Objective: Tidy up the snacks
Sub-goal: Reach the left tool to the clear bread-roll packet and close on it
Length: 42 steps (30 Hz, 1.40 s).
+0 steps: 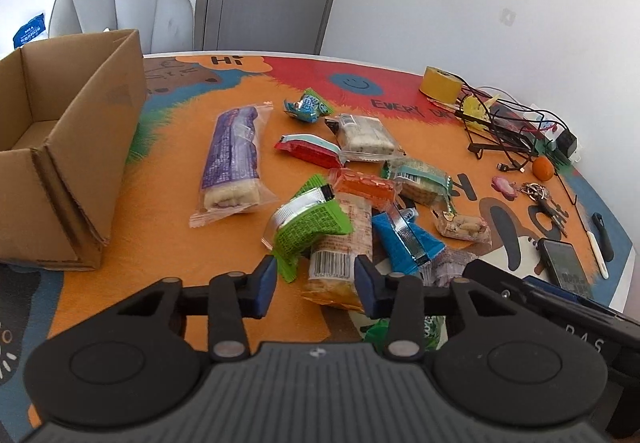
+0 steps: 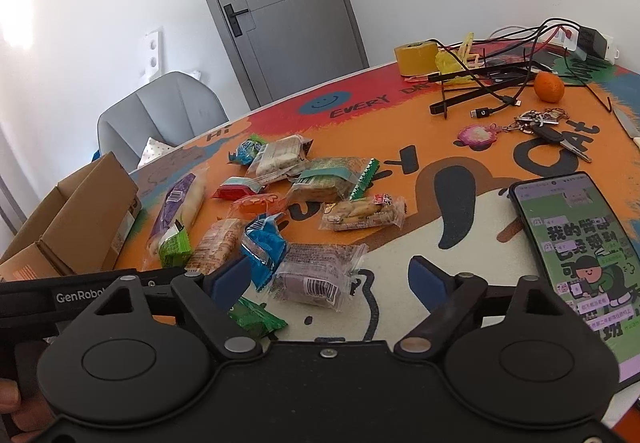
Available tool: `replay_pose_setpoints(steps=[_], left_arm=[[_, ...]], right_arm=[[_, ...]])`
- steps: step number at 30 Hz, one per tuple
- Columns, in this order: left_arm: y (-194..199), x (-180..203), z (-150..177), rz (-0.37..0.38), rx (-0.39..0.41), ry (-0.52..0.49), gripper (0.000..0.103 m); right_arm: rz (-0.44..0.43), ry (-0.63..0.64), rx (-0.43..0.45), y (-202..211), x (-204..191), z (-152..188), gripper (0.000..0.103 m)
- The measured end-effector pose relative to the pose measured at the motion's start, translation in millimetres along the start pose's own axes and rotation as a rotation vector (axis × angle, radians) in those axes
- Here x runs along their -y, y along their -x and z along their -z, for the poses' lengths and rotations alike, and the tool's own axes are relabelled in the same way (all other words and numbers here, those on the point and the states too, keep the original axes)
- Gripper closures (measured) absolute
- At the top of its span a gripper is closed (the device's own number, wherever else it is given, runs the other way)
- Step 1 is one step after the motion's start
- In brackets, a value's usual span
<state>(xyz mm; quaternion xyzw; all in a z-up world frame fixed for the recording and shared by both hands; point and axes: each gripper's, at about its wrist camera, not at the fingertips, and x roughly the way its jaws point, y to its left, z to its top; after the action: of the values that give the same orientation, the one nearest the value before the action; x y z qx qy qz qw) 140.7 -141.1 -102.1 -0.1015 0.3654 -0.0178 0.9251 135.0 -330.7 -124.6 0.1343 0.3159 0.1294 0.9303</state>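
Round table (image 1: 168,203) under a bright orange, red and blue cartoon-print cloth.

Open brown cardboard box (image 1: 72,147): stands at the table's left edge, nothing visible inside it.

Snack pile, centre of the cloth, loosely heaped:
- long clear-and-purple wrapped cake bar (image 1: 234,159), lying alone just beside the box;
- green foil packet (image 1: 310,223), tilted on top of the heap;
- clear orange-printed cracker pack with barcode (image 1: 336,255), partly under the green packet;
- blue foil packet (image 1: 404,239), touching the cracker pack;
- red wrapped wafer (image 1: 310,149);
- clear pack of purple-filled cake (image 2: 316,275), at the near edge.

Left gripper (image 1: 316,277): blue-padded jaws narrowed either side of the cracker pack's near end; whether the pads press on it cannot be told.

Right gripper (image 2: 332,279): jaws wide, the purple-filled cake pack between them, pads clear of it.

Far right of the table: yellow tape roll (image 2: 416,57), tangled black cables (image 2: 496,83), small orange fruit (image 2: 549,86), key bunch (image 2: 540,123), lit smartphone (image 2: 580,255).
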Motion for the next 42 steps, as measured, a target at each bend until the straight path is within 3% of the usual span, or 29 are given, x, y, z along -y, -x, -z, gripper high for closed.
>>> replay_pose_setpoints(steps=[3, 12, 16, 22, 24, 28, 34, 42], left_arm=[[-5.2, 5.5, 0.6, 0.009, -0.004, -0.002, 0.070], [-20.8, 15.1, -4.9, -0.006, 0.002, -0.023, 0.066], [-31.4, 13.7, -7.5, -0.002, -0.039, -0.005, 0.065], [-35.4, 15.6, -5.7, -0.026, -0.019, -0.029, 0.069], [-35.0, 15.3, -6.0, -0.023, -0.018, -0.028, 0.070], [-26.5, 15.4, -6.0, -0.009, 0.012, -0.039, 0.070], [-10.0, 9.9, -12.0, -0.003, 0.060, -0.025, 0.070], [15.3, 4.2, -19.6, 0.004, 0.136, -0.024, 0.070]], right_arm=[[-0.010, 0.003, -0.003, -4.1, -1.2, -0.6, 0.023], [-0.006, -0.009, -0.014, -14.2, 0.6, -3.6, 0.024], [0.014, -0.012, -0.020, -19.0, 2.2, -5.7, 0.024], [0.031, -0.010, -0.025, -25.7, 2.1, -4.1, 0.025], [0.032, 0.013, -0.024, -27.1, -0.7, -3.4, 0.031], [0.009, 0.041, -0.025, -27.1, -5.9, -0.8, 0.057], [-0.011, 0.034, 0.011, -17.3, -7.4, -2.6, 0.067], [-0.043, 0.056, 0.081, -2.2, -20.0, -11.7, 0.071]])
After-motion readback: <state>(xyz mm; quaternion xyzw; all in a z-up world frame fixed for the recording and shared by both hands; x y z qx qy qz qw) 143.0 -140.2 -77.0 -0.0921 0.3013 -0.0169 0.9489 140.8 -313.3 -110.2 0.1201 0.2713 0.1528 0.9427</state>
